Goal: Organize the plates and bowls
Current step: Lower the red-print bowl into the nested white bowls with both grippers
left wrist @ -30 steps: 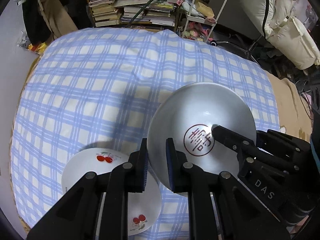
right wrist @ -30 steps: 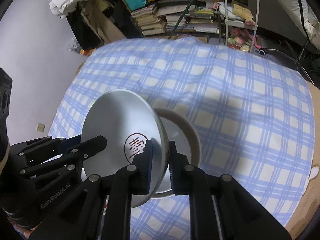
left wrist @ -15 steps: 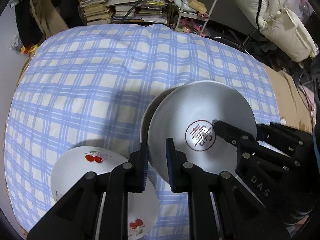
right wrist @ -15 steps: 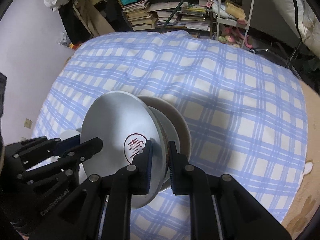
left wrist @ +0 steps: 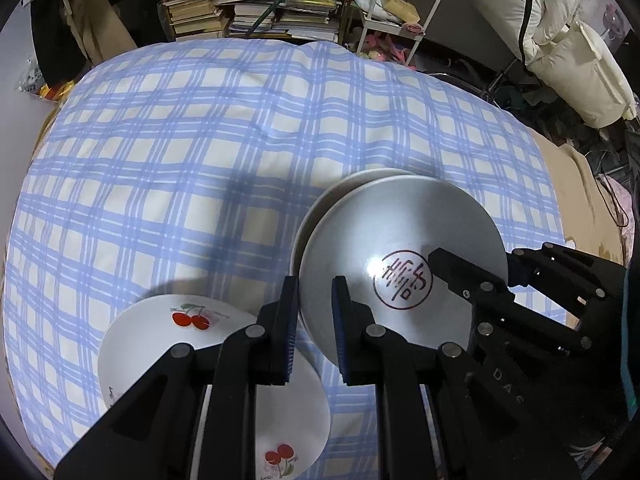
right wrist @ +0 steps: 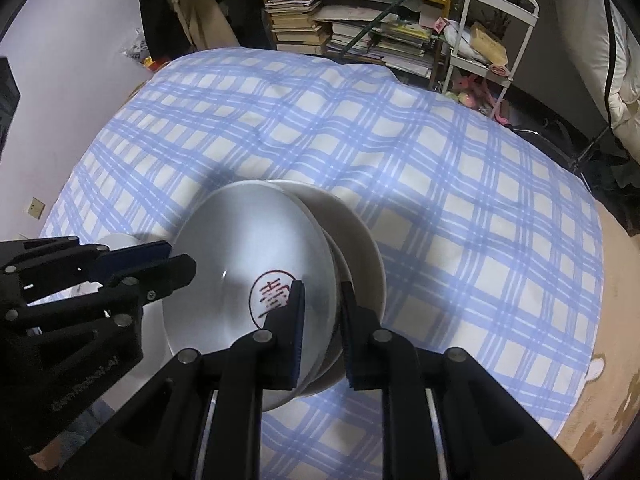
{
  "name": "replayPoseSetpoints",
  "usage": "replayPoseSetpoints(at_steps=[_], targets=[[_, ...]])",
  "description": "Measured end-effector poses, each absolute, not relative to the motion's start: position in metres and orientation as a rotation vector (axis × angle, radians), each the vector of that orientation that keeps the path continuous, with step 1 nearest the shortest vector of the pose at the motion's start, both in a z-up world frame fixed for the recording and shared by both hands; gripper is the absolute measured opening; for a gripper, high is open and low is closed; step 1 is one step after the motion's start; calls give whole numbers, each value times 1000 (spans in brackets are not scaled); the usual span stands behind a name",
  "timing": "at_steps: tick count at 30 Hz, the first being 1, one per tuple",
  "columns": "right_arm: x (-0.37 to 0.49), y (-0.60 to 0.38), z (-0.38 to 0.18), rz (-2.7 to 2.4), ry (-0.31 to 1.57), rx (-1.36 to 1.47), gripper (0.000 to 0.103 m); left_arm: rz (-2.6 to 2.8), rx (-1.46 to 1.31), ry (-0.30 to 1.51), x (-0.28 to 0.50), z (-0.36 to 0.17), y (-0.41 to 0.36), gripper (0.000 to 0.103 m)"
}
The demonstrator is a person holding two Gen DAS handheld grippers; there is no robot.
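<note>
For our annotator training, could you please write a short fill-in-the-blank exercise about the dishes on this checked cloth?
1. The round stamp inside the grey bowl is ____ in colour.
2. The white plate beside it is printed with ____.
3. The grey bowl sits inside another ____.
4. The tablecloth has a blue and white ____ pattern.

Missing words: red; cherries; bowl; checked
</note>
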State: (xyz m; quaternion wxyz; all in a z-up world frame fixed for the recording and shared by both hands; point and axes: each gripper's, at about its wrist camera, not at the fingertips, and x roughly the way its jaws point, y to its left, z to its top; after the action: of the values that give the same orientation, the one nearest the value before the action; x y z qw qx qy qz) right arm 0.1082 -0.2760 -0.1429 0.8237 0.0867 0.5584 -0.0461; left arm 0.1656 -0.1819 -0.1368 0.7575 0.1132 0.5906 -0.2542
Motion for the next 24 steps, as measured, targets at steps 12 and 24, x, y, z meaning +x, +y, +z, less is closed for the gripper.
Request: replayPoseSetpoints(at_steps=[12, 24], targets=[[106, -272, -139, -74, 1161, 164, 19, -551, 209, 1255, 164, -124, -167, 17], [102, -285, -123, -107, 1100, 165, 31, -514, 248, 1231, 161, -123, -165, 19]])
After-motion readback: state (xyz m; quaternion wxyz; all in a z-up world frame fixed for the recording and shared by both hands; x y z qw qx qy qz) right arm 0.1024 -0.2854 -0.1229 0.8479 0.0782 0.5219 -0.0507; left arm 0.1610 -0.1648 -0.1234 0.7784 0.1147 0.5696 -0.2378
